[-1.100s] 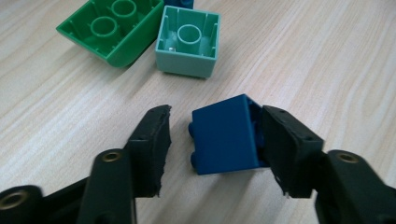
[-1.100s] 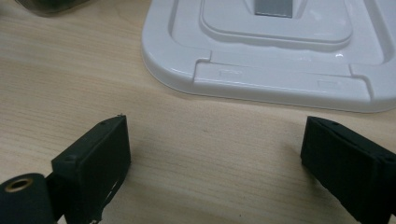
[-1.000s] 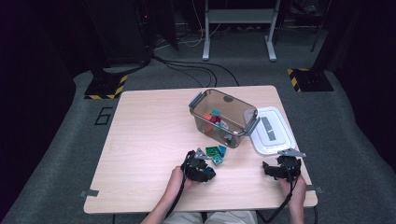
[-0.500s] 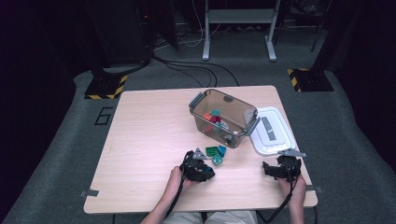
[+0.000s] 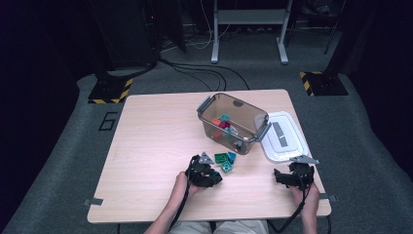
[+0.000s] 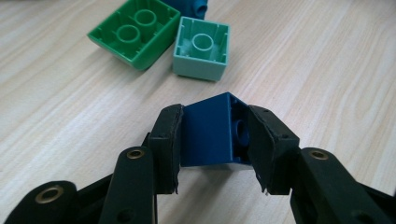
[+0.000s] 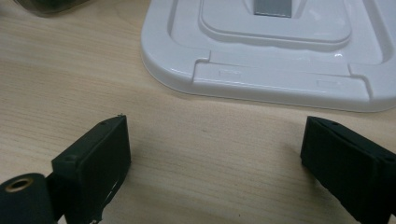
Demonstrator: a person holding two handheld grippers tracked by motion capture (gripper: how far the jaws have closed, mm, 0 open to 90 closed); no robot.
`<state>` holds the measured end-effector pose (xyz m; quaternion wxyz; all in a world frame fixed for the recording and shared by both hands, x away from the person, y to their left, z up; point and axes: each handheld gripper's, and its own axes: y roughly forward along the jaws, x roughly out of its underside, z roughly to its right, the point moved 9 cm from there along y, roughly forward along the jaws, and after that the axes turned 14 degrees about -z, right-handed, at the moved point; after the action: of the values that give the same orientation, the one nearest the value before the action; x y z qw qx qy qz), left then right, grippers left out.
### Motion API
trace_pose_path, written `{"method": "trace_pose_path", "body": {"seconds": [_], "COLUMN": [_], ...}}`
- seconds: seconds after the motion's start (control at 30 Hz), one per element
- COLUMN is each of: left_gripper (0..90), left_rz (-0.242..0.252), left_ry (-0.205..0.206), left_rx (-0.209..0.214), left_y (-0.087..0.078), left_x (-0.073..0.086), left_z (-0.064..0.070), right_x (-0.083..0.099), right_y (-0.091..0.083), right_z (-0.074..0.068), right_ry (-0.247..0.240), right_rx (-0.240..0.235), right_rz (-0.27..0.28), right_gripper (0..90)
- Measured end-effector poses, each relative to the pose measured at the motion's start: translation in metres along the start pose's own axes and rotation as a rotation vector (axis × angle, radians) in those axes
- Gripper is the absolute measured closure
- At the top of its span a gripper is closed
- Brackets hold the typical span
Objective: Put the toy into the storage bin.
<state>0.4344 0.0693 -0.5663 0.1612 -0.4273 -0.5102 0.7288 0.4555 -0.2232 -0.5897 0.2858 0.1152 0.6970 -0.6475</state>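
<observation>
The left gripper (image 6: 215, 154) clamps a dark blue block (image 6: 212, 133) near the table's (image 5: 146, 146) front edge, tilted between the pads. A level lift, then a release over the far bin (image 5: 233, 122), seems wise. The right gripper (image 7: 215, 154) rests, jaws apart.

Light wood-grain table (image 5: 156, 141) on grey carpet. Far of centre stands a clear brown bin (image 5: 234, 123) containing coloured blocks; just right of it lies a white lid (image 5: 284, 137), flat on the table. Near the bin, a green block (image 6: 135, 31) and a pale teal block (image 6: 201, 48) lie side by side, hollow sides up.
</observation>
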Motion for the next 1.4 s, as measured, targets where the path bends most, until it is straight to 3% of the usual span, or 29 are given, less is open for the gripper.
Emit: {"method": "trace_pose_path", "body": {"seconds": [0.87, 1.4], "left_gripper": [56.7, 56.7], "left_rz": [0.052, 0.071], "left_ry": [-0.038, -0.037], "left_rx": [-0.064, -0.108], "left_y": [-0.041, -0.061], "left_x": [-0.022, -0.038], "left_z": [-0.031, -0.046], "right_x": [0.0, 0.0], "right_y": [0.0, 0.0], "right_z": [0.0, 0.0], "right_ry": [0.0, 0.0], "right_rx": [0.0, 0.0], "right_rz": [0.0, 0.0], "right_gripper": [7.9, 7.9]}}
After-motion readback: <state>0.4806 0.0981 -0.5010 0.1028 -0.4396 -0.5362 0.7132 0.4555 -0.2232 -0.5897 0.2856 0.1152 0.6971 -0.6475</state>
